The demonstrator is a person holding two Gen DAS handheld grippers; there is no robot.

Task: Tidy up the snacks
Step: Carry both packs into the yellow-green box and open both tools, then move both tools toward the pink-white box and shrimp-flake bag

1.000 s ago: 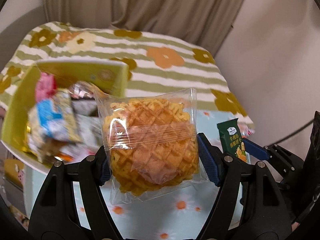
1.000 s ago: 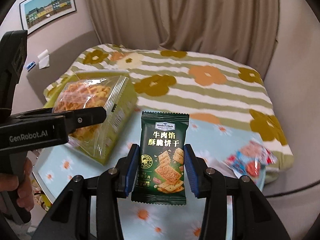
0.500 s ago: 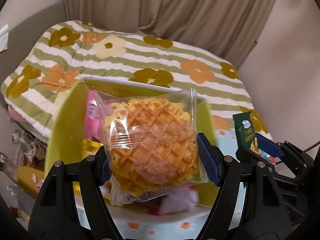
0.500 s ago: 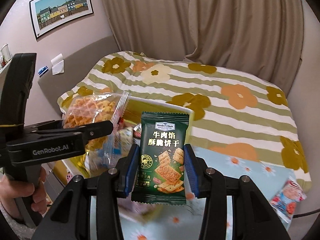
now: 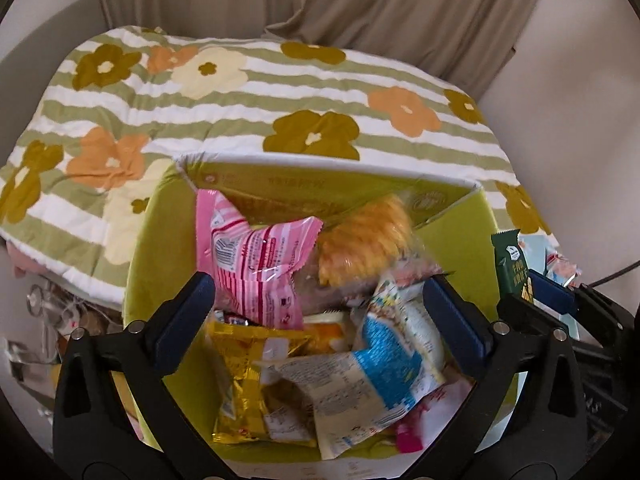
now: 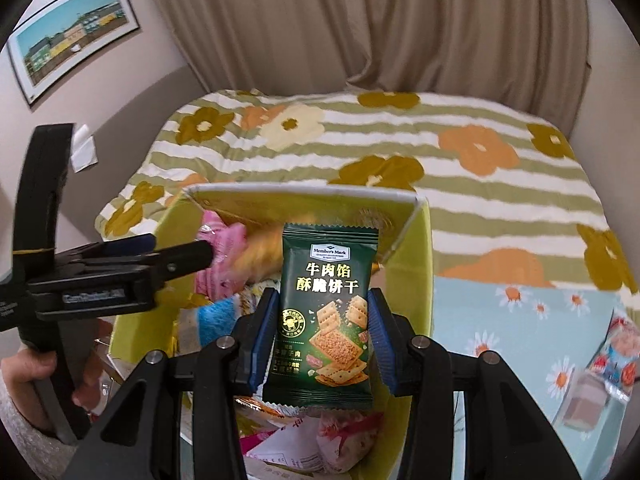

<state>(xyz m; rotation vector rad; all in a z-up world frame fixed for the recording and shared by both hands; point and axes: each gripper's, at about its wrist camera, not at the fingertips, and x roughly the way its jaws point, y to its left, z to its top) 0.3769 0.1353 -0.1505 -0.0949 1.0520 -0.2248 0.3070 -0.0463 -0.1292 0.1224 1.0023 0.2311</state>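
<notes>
A lime-green box (image 5: 472,236) (image 6: 420,264) holds several snack packs. My left gripper (image 5: 320,304) is open and empty above the box. The waffle in clear wrap (image 5: 362,246) lies blurred in the box's far part beside a pink pack (image 5: 256,264); it shows as an orange blur in the right wrist view (image 6: 262,250). My right gripper (image 6: 322,328) is shut on a dark green cracker packet (image 6: 326,316), held upright over the box. That packet also shows at the right edge of the left wrist view (image 5: 510,266). The left gripper (image 6: 120,268) appears at left there.
A gold pack (image 5: 252,376) and a blue-white pack (image 5: 384,360) lie in the box's near part. A striped flowered quilt (image 5: 248,112) lies behind. A red-blue snack (image 6: 612,364) lies on the daisy cloth (image 6: 516,320) at right. A framed picture (image 6: 72,60) hangs left.
My left gripper has opened and the waffle has dropped into the box. Both grippers have moved over the box. The right gripper still holds the cracker packet.
</notes>
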